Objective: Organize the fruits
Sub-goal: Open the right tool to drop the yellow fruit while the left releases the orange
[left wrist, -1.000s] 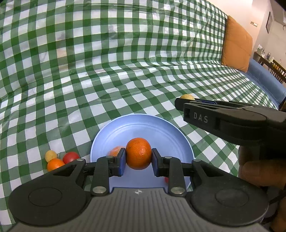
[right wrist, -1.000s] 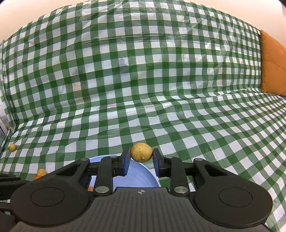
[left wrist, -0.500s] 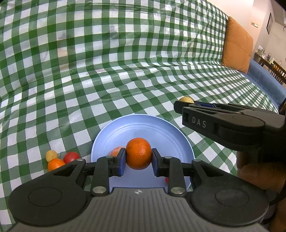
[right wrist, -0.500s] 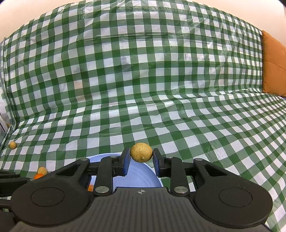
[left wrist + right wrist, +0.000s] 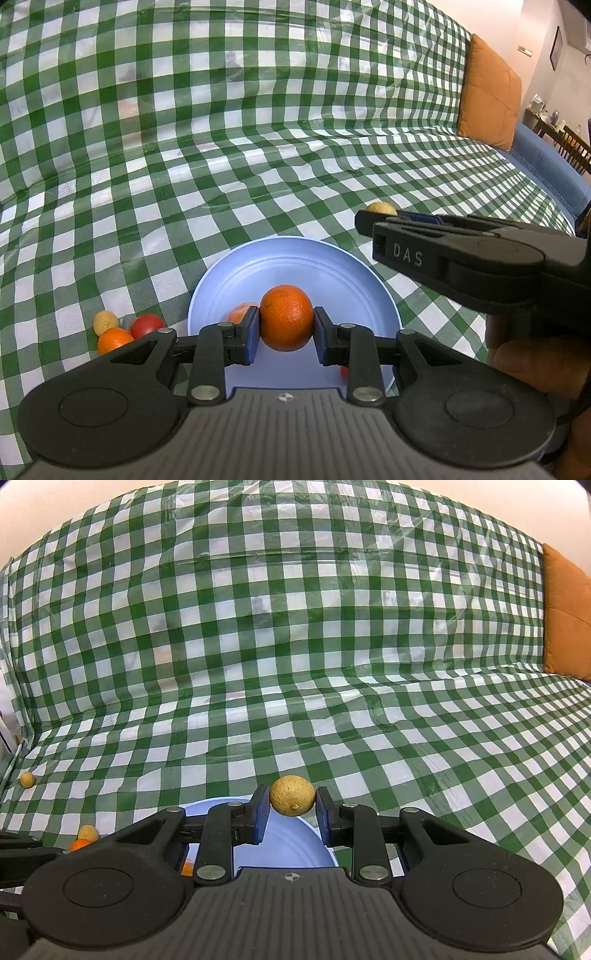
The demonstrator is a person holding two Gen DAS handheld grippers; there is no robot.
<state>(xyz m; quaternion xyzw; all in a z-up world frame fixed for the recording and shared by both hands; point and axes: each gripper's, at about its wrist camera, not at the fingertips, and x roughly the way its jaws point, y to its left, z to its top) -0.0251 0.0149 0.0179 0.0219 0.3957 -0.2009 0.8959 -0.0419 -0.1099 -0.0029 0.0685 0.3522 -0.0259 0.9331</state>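
Green-and-white checked cloth (image 5: 258, 147) covers the whole surface, which looks like a sofa or bed rather than a bench, and rises into a draped back behind; on it lies a pale blue plate (image 5: 314, 266), and over the plate's near part the left hand-held gripper (image 5: 286, 334) is clenched on an orange (image 5: 286, 317), its blue pads pressed against the fruit's two sides; just behind the orange and to its left a second orange fruit (image 5: 240, 312) is partly hidden, seemingly lying on the plate; a sliver of something red (image 5: 343, 371) peeks out beneath the right finger.

Off the plate's left rim, close together on the cloth, sit a small yellowish fruit (image 5: 105, 320), a red fruit (image 5: 147, 325) and a small orange fruit (image 5: 113, 339).

At the plate's far right edge the right hand-held gripper (image 5: 291, 810) grasps a yellow-tan round fruit (image 5: 292, 795) between its pads, held above the rim; the person's hand (image 5: 532, 363) shows below it in the left wrist view.

Well apart, near the cloth's left edge, rests one more small yellow fruit (image 5: 27, 779); an orange cushion (image 5: 489, 92) leans at the far right.
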